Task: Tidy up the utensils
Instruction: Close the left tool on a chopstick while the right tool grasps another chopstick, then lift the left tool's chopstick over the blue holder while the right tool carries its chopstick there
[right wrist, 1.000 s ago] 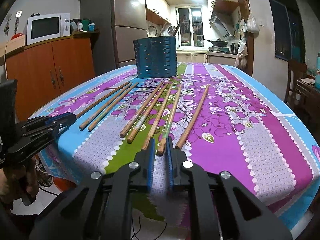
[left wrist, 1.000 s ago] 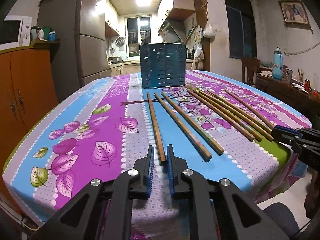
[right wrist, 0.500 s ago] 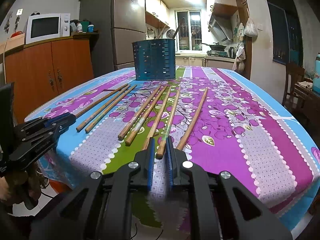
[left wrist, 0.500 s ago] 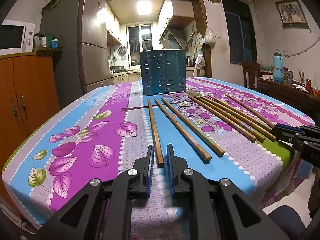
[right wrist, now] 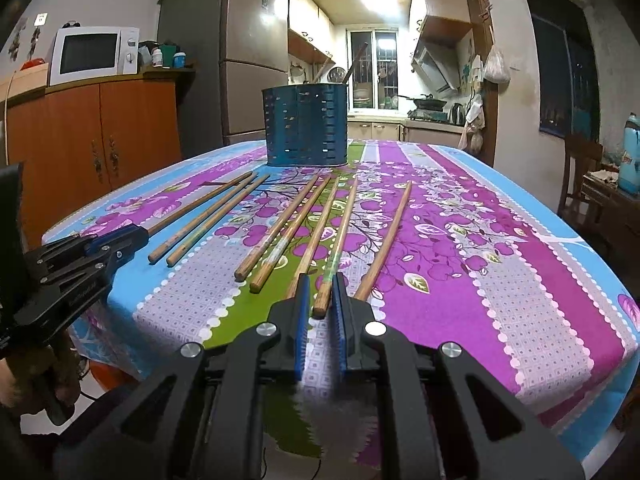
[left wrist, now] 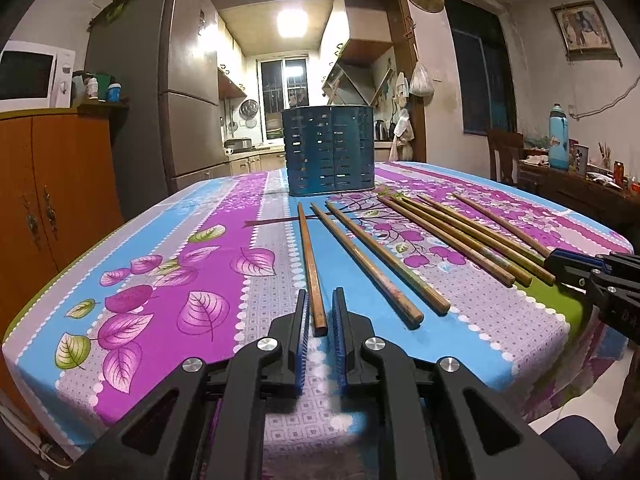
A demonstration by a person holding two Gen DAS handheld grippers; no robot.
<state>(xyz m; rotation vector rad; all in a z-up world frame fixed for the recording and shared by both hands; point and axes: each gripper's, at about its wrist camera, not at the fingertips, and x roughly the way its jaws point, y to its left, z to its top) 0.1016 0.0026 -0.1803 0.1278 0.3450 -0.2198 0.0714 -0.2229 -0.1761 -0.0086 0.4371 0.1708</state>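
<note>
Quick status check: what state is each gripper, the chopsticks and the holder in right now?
Left gripper: shut on leftmost chopstick, which lies on the tablecloth.
Right gripper: shut on green-banded chopstick, also lying flat.
Other chopsticks: loose, flat on tablecloth.
Utensil holder: upright.

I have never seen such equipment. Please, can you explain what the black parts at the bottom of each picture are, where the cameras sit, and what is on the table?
There is no robot. A person holds a two-finger tool, a gripper, in each hand, and a camera on each looks forward along its fingers. One picture is from the left gripper, the other from the right gripper. Wooden chopsticks lie in a row on a floral tablecloth, before a blue slotted utensil holder. Each gripper appears closed on a near end: the left on the leftmost chopstick, the right on the second chopstick from the right.
</note>
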